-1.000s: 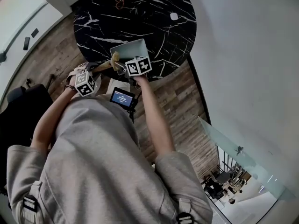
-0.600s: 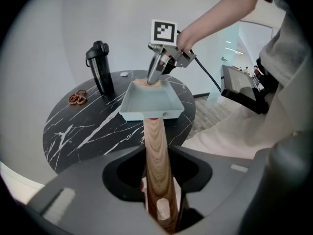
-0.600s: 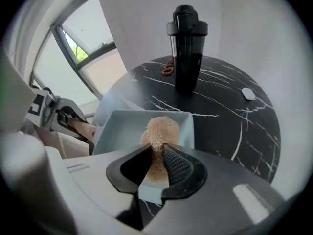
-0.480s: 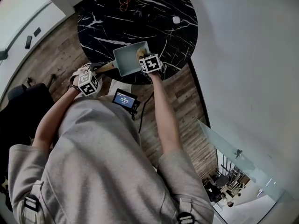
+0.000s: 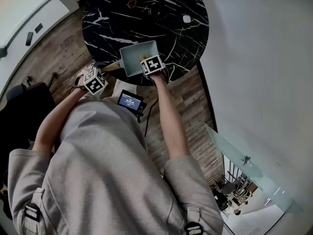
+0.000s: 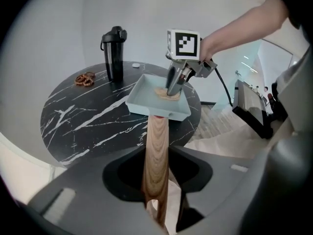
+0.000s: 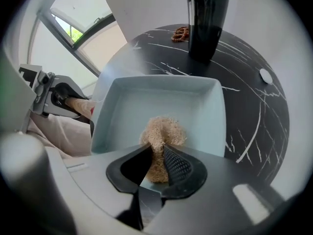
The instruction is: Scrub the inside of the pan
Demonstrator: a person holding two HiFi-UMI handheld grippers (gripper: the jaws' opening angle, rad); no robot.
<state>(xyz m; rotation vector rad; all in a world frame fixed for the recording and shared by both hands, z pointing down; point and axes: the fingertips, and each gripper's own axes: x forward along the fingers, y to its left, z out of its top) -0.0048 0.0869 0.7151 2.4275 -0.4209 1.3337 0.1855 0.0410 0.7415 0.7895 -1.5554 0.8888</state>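
A pale blue square pan [image 5: 132, 58] rests near the front edge of a black marble table [image 5: 112, 18]. Its wooden handle [image 6: 156, 146] runs back between the jaws of my left gripper [image 6: 156, 190], which is shut on it. My right gripper [image 7: 156, 158] points down into the pan [image 7: 161, 99] and is shut on a tan fibrous scrub pad [image 7: 164, 131]. The pad's free end lies against the pan's floor. In the left gripper view the right gripper [image 6: 172, 89] stands over the pad [image 6: 166, 95] near the pan's far right side. The right gripper view has the left gripper [image 7: 54, 99] on the handle [image 7: 78, 105].
A black bottle [image 6: 113, 53] stands at the back of the table, with a brown tangle [image 6: 85, 79] to its left and a small white disc [image 6: 135, 64] to its right. The pan sits by the table's rim; wood floor lies below. A small screen [image 5: 129, 102] hangs at the person's chest.
My right gripper carried the scrub pad from the pan's left rim across and down into the pan. The left gripper kept its hold on the handle and rolled a little.
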